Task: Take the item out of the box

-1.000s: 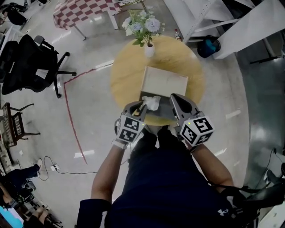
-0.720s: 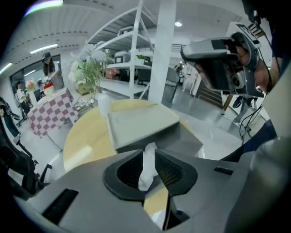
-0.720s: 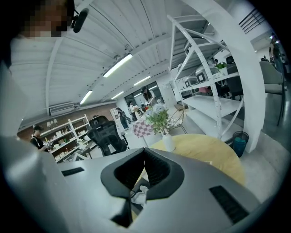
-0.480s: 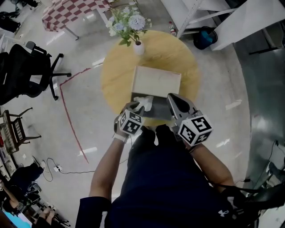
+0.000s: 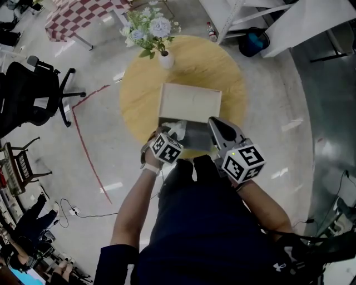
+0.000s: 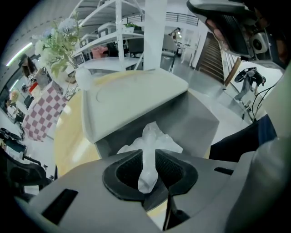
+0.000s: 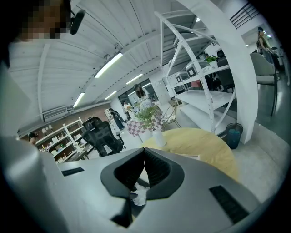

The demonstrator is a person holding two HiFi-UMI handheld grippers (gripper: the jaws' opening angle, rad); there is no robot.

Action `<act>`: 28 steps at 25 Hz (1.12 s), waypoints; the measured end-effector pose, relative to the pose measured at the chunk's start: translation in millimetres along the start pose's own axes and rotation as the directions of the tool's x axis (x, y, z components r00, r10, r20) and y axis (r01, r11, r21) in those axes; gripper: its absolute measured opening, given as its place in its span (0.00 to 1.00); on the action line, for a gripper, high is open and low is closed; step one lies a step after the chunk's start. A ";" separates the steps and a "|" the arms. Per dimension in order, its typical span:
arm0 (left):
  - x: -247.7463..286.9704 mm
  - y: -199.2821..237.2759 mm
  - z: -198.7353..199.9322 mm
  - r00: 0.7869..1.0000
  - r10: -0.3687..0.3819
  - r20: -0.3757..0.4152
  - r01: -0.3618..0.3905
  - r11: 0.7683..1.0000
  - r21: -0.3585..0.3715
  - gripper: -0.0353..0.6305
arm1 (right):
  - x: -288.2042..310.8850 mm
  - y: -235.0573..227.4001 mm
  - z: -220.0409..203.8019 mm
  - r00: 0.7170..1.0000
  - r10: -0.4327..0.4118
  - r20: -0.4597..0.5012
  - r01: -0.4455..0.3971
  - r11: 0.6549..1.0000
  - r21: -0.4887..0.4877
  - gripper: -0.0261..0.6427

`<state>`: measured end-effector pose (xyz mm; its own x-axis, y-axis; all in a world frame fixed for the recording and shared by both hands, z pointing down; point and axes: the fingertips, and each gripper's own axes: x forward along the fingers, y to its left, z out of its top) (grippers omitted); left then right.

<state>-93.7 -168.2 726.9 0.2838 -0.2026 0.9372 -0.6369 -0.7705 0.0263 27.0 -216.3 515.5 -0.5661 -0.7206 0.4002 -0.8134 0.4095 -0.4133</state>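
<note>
On the round wooden table (image 5: pixel 221 71) stands a box with its cream lid (image 5: pixel 189 101) thrown back and a grey inside (image 5: pixel 197 135). A white crumpled item (image 5: pixel 178 128) sticks up at the box's front left. My left gripper (image 5: pixel 172 136) is shut on it; in the left gripper view the white item (image 6: pixel 148 146) runs between the closed jaws of the left gripper (image 6: pixel 148 170), with the lid (image 6: pixel 132 98) behind. My right gripper (image 5: pixel 216 124) hovers over the box's front right, shut and empty. In the right gripper view the right gripper (image 7: pixel 144 154) has its jaws touching, with a bit of the white item (image 7: pixel 138 196) below them.
A white vase of flowers (image 5: pixel 158 36) stands at the table's far left edge. A black office chair (image 5: pixel 30 92) and a checked table (image 5: pixel 83 14) are on the floor to the left. White shelving (image 5: pixel 245 16) and a blue bin (image 5: pixel 253 42) lie behind the table.
The left gripper has turned and pulled back a little toward me with the white item held in it. The right gripper has stayed over the box's front right.
</note>
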 end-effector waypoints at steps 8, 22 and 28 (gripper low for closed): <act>12.4 -1.3 -8.8 0.993 0.014 -0.120 -0.007 0.998 0.061 0.13 | -1.1 -12.5 -1.3 1.000 -0.013 0.004 0.013 1.000 0.025 0.06; 3.3 -3.0 -7.0 0.997 0.022 -0.071 -0.012 0.990 0.140 0.08 | -3.4 -8.0 -1.1 1.000 -0.014 0.010 0.013 0.999 0.032 0.06; -7.5 -7.6 -1.5 0.999 0.025 -0.028 -0.021 0.988 0.153 0.08 | -3.4 -0.8 0.6 1.000 -0.003 0.017 0.003 1.000 0.025 0.06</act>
<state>-92.1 -159.9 720.2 0.2476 -0.2054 0.9468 -0.5255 -0.8495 -0.0469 29.7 -214.5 514.0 -0.5613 -0.7312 0.3877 -0.8112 0.3934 -0.4326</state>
